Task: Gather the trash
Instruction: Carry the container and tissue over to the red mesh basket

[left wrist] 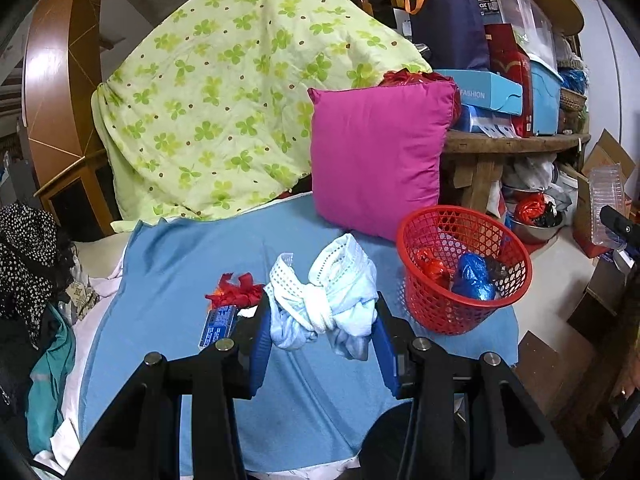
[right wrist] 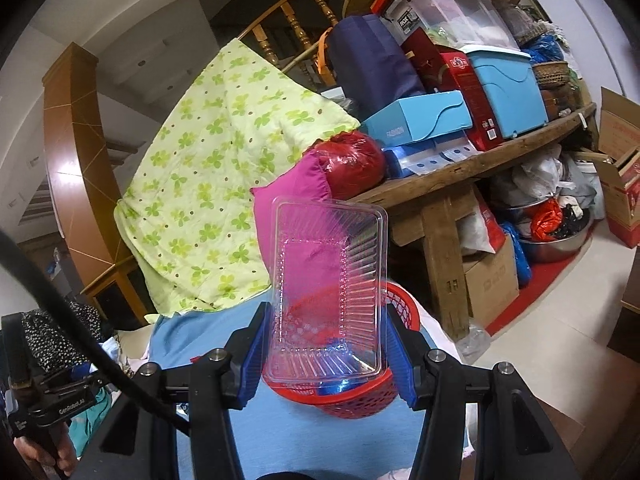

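A clear plastic tray (right wrist: 326, 296) is clamped between the right gripper (right wrist: 326, 354) fingers, above the red basket (right wrist: 360, 400); release is called for next. A knotted white rag (left wrist: 332, 300) is pinched by the left gripper (left wrist: 320, 320).

Even indoor light, both views sharp.
Strong fisheye bending, black corners; glare on the wooden panel (left wrist: 44, 80); soft, weak shadows.
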### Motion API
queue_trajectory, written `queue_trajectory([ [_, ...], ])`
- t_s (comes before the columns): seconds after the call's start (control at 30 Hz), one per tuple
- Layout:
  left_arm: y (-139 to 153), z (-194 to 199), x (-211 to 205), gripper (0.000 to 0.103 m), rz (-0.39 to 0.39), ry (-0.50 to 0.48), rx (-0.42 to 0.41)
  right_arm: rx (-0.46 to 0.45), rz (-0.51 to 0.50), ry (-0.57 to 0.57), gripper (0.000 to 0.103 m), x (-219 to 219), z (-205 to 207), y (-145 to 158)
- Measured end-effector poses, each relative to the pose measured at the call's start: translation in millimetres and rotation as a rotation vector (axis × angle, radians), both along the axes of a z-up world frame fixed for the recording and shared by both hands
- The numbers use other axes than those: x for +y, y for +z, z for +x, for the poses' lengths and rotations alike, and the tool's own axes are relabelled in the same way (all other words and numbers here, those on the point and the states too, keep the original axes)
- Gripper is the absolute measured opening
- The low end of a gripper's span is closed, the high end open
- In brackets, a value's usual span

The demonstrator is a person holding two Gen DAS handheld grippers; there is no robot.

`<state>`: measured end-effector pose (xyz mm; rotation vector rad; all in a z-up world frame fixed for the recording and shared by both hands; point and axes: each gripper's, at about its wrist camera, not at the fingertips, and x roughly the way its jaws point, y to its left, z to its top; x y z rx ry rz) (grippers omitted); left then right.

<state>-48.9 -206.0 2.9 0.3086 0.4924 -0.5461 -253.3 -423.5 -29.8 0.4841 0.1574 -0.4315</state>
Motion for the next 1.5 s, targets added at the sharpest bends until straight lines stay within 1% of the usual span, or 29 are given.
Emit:
queue_trajectory([
  [0.17, -1, 1, 2, 0.047, -0.011, 0.000, 0.007, 0.009, 0.005, 0.006, 0.056, 0, 3, -1],
  [0.33, -2, -1, 3, 0.048, -0.042, -0.034, 0.026, 0.013, 0.002, 0.019, 0.057, 1, 7, 0],
  [0.43, -4, -4, 2, 0.048, -0.062, -0.071, 0.037, 0.017, 0.002, 0.027, 0.057, 2, 9, -1],
  [0.7, -5, -16, -9, 0.048, -0.073, -0.158, 0.035, 0.027, 0.011, 0.029, 0.057, -2, 13, -7],
  [0.97, -8, -14, -26, 0.048, -0.112, -0.255, 0.103, 0.036, 0.035, 0.008, 0.057, -9, 9, -18],
  [1.2, -14, 5, -53, 0.048, -0.140, -0.305, 0.158, 0.052, 0.069, -0.011, 0.057, -22, 10, -29],
  [1.33, -18, 19, -77, 0.048, -0.142, -0.346, 0.188, 0.057, 0.077, -0.013, 0.057, -30, 16, -29],
  [1.4, -20, 26, -89, 0.050, -0.143, -0.364, 0.197, 0.056, 0.086, -0.011, 0.058, -35, 22, -30],
  [1.5, -25, 37, -112, 0.051, -0.127, -0.386, 0.204, 0.053, 0.106, -0.007, 0.058, -46, 33, -31],
])
